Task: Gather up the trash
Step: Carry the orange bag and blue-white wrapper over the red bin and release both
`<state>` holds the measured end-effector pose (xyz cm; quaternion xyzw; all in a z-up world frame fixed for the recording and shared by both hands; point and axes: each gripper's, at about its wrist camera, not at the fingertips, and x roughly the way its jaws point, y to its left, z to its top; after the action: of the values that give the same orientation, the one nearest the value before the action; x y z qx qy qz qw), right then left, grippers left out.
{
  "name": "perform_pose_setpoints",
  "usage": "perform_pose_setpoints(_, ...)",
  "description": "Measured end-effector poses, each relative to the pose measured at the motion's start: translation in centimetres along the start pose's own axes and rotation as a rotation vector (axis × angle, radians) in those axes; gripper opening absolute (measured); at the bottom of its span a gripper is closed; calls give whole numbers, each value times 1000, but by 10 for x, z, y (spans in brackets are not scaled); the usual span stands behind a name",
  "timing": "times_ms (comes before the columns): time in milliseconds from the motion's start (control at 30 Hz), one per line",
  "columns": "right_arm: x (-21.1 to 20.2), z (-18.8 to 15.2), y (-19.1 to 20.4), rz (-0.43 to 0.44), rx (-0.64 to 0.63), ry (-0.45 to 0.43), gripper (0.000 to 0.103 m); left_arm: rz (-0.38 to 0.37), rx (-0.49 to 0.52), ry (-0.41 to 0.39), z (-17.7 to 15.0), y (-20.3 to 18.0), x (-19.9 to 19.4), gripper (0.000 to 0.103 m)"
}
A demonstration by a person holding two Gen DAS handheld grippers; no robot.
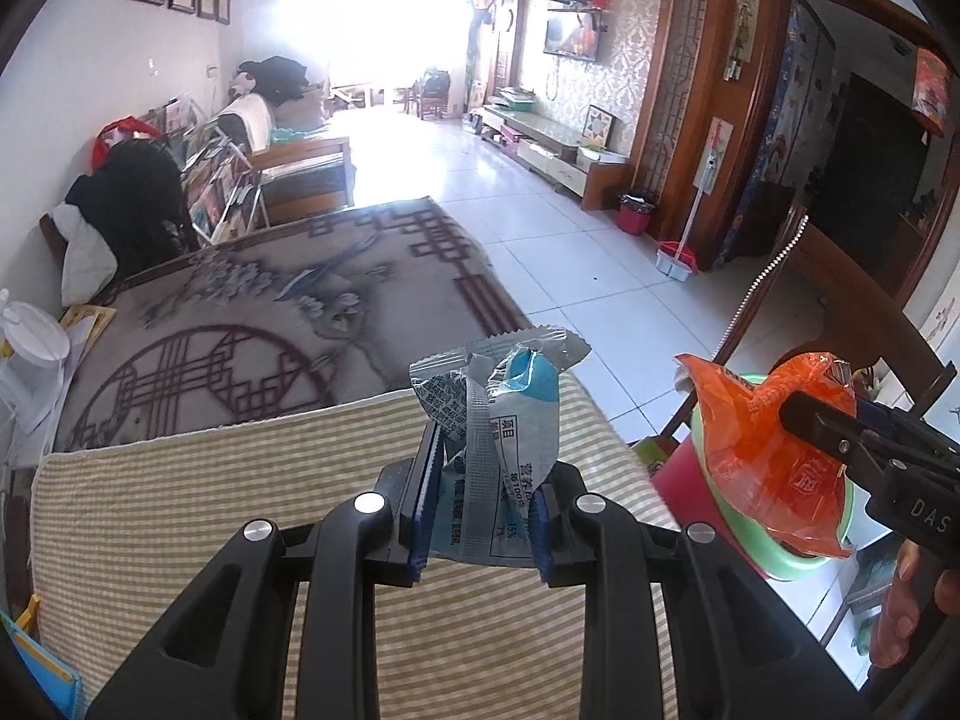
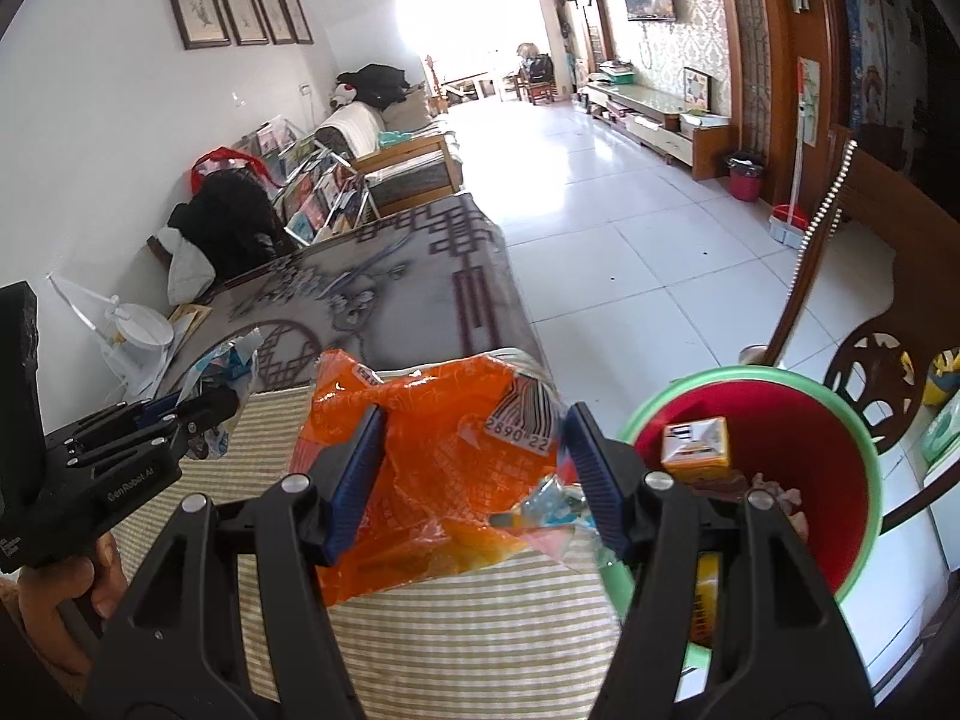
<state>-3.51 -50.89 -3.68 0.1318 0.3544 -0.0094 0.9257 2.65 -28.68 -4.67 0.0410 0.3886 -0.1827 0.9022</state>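
My left gripper is shut on a crumpled silver and blue wrapper, held up above the striped cloth. In the right wrist view the same gripper shows at the left with that wrapper. An orange plastic wrapper fills the right gripper, whose blue pads press on both its sides. A red bin with a green rim stands just right of it, with a yellow carton and other scraps inside. From the left wrist view, the right gripper holds the orange wrapper over the bin.
The striped cloth covers the near surface, with a grey patterned cover beyond it. A carved wooden chair stands behind the bin. White tiled floor runs to a far red bin. A white fan stands at the left.
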Motion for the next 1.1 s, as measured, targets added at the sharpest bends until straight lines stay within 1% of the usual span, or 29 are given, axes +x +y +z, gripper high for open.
perform_pose_setpoints(433,-19,1,-65,-79,67,-18,60,-67,68,-3,16,-65,16,23)
perform_pose_setpoints(567,-24,0,-79,-101,85,-26,60,-92,89,-5,21,-83,22,23)
perform_pose_setpoints(767,-30,-5,-108,-152,130,-29,60,-141,110,-1,29,-106,31,23)
perform_pose_setpoints(1100,-44,-14,-149,-232,199,-38,60,-224,155,23,31,-147,43,23)
